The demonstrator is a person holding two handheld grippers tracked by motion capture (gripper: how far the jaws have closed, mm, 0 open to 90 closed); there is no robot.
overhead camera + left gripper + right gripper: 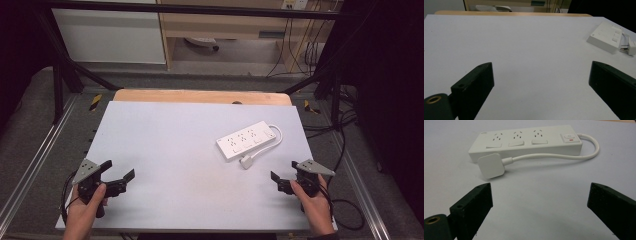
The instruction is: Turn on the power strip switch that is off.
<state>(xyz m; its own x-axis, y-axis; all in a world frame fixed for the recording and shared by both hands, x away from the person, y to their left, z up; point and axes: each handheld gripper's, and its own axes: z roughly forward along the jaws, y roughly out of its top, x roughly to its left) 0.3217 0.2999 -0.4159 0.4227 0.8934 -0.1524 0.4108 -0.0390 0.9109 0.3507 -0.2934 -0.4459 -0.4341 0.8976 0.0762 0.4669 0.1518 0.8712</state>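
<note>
A white power strip [247, 140] with three sockets and a switch lies flat on the right half of the white tabletop [175, 150]. Its short cable [277, 135] loops round to a white plug [246, 162] lying beside it. My left gripper [119, 170] is held open near the front left corner with nothing between its jaws. In the left gripper view the strip [606, 36] sits far off at the upper right. My right gripper [284, 170] is open near the front right. In the right gripper view the strip [529, 141] and plug [491, 165] lie just ahead of it [540, 186].
A wooden strip [200, 96] borders the table's far edge. Black frame posts [57, 85] stand at the back corners. Loose cables [345, 205] lie on the floor to the right. A cabinet [110, 35] stands behind the table.
</note>
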